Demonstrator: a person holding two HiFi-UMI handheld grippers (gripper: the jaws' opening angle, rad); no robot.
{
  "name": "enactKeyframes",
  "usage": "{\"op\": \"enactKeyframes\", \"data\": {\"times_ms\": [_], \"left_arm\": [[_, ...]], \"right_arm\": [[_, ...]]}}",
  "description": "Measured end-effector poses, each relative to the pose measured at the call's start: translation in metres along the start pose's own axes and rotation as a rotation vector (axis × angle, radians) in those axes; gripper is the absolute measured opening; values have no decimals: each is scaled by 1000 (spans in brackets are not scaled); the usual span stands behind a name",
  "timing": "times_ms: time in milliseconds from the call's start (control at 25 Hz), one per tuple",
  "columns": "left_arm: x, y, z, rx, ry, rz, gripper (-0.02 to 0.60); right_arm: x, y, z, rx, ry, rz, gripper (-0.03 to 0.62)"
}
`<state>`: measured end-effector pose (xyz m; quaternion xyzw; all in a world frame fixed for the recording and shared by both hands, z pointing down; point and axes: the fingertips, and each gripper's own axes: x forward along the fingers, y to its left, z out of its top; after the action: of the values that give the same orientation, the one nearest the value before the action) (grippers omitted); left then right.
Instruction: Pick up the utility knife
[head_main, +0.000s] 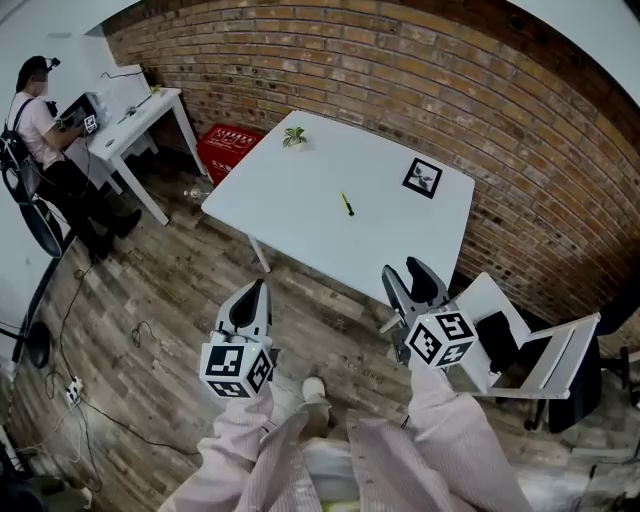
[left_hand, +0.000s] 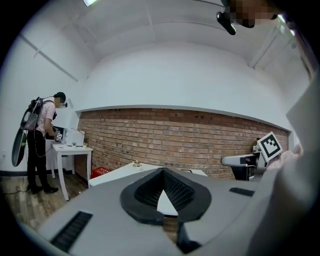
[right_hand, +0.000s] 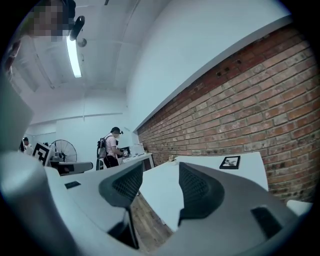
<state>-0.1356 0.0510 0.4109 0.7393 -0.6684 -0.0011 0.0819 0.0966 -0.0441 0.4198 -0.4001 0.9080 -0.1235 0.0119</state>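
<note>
The utility knife (head_main: 346, 204), a small yellow and black tool, lies near the middle of the white table (head_main: 300, 230). Both grippers hover over the wooden floor, short of the table's near edge and apart from the knife. My left gripper (head_main: 258, 290) points at the table with its fingertips meeting, nothing between them (left_hand: 162, 172). My right gripper (head_main: 403, 270) stands open near the table's near right corner, its jaws wide apart and empty (right_hand: 160, 172). Neither gripper view shows the knife.
A small potted plant (head_main: 294, 136) and a framed black-and-white card (head_main: 423, 177) sit on the table. A red crate (head_main: 228, 148) lies behind it by the brick wall. A person (head_main: 40, 120) stands at another white desk (head_main: 135, 125), far left. White chairs (head_main: 520, 345) stand on the right.
</note>
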Motion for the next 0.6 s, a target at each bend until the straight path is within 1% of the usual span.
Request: {"op": "enactKeyframes", "data": {"times_ms": [160, 400, 600], "left_arm": [[30, 14, -3, 18, 18, -20, -8], [67, 25, -3, 4, 28, -68, -8], [84, 31, -4, -5, 32, -85, -8]], "right_arm": [[22, -11, -5, 15, 5, -34, 210], [51, -23, -12, 36, 19, -63, 210], [67, -31, -19, 42, 45, -77, 210]]}}
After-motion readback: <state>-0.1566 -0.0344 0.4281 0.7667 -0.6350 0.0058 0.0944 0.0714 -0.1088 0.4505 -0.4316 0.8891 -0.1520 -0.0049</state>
